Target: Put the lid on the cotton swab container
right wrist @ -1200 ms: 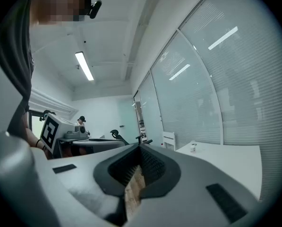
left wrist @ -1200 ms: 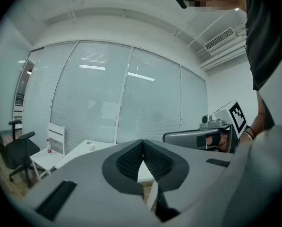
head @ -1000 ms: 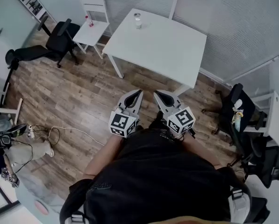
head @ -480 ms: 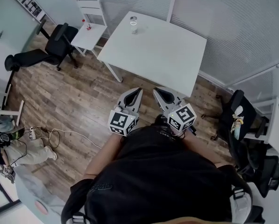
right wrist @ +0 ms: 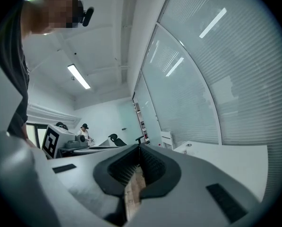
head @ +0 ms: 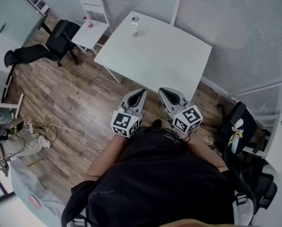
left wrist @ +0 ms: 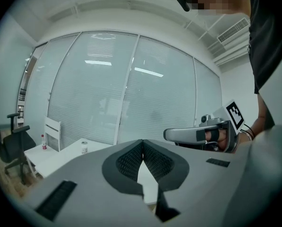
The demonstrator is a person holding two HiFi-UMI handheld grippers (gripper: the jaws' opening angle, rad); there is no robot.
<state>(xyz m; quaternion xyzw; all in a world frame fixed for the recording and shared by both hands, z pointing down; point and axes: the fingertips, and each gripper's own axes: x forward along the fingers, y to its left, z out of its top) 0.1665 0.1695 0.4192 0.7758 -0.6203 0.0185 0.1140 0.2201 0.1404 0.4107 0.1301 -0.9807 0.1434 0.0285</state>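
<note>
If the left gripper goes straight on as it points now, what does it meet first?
Probably the near edge of the white table; nothing else stands before the left gripper, though depth is unclear.

Two claws, left claw [head: 141, 92] and right claw [head: 162, 91]; one white table [head: 164, 56], one container [head: 134, 23], one white chair [head: 95, 32].

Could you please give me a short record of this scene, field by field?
Left tongs: shut, empty
Right tongs: shut, empty
Table: white, ahead of both tongs, not reached
Container: small, on the table's far corner; open or closed, too small to tell
Chair: white, beside the table, small bottle on its seat
</note>
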